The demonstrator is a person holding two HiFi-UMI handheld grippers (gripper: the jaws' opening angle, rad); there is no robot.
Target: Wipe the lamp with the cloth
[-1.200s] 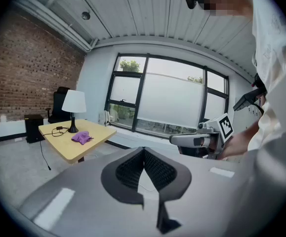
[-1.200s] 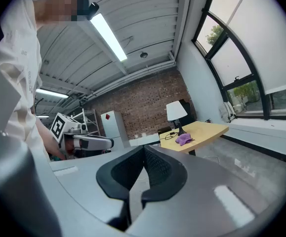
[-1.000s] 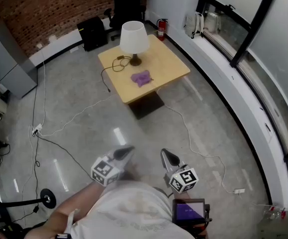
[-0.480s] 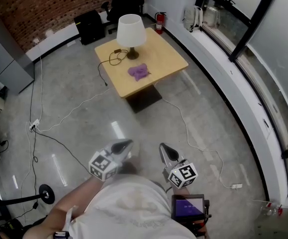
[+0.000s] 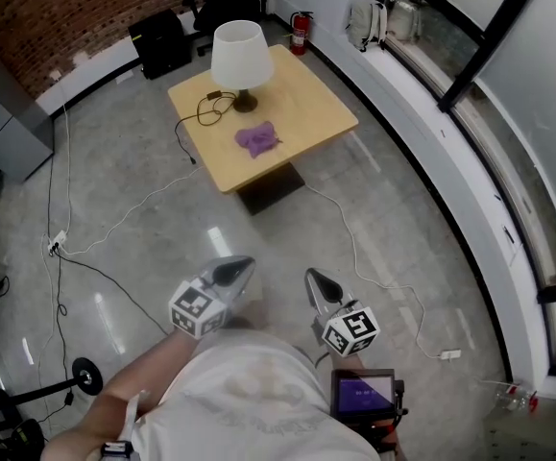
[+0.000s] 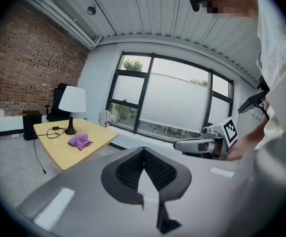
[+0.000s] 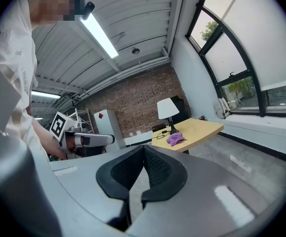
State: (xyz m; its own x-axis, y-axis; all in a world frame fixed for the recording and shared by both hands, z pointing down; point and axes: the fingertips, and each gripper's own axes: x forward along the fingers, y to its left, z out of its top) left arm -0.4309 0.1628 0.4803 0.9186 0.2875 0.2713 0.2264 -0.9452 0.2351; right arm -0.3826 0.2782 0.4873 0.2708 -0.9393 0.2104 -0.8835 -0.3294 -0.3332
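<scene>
As the head view shows, the lamp stands upright near the far-left corner of the square wooden tabletop, with a white shade on a dark base. The purple cloth lies crumpled on the tabletop just in front of the lamp, near it but not touching it. A black cord is coiled beside the lamp base and runs over the edge to the grey floor.

Left hand-held gripper: jaws together, nothing between them. Right hand-held gripper: jaws together, likewise holding nothing. Both are held side by side close to the person's body, pointing toward the tabletop and well apart from it. Neither touches lamp or cloth. A red fire extinguisher stands against the wall behind the tabletop.
</scene>
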